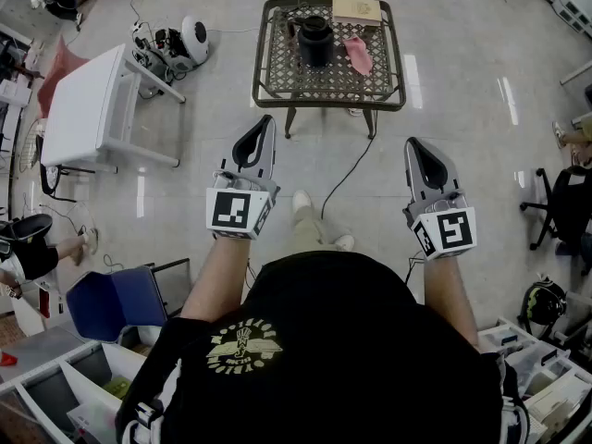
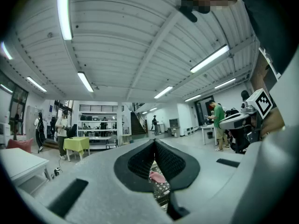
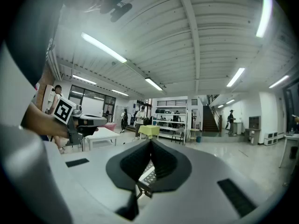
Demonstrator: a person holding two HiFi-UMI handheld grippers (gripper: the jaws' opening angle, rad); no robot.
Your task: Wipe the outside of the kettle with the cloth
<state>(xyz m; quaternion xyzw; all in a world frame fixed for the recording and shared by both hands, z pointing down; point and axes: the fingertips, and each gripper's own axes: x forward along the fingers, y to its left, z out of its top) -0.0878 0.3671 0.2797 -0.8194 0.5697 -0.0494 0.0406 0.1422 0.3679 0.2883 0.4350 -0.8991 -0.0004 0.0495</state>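
A black kettle (image 1: 315, 40) stands on a dark lattice metal table (image 1: 277, 86) far ahead on the floor. A pink cloth (image 1: 358, 54) lies just right of it. Both grippers are held level, well short of the table. My left gripper (image 1: 266, 120) is shut with nothing in it. My right gripper (image 1: 413, 143) is shut and empty too. In the left gripper view, the left gripper (image 2: 154, 141) has its jaws meeting at the tip, and the pink cloth (image 2: 158, 176) shows through the hollow below. In the right gripper view, the right gripper (image 3: 150, 141) frames a bit of the lattice table (image 3: 147, 174).
A tan flat board (image 1: 356, 9) lies on the table's far side. A white table (image 1: 88, 109) and a white round device (image 1: 194, 37) stand at the left. A cable (image 1: 347, 178) runs across the floor. A blue chair (image 1: 116, 302) and a black office chair (image 1: 564, 206) flank me.
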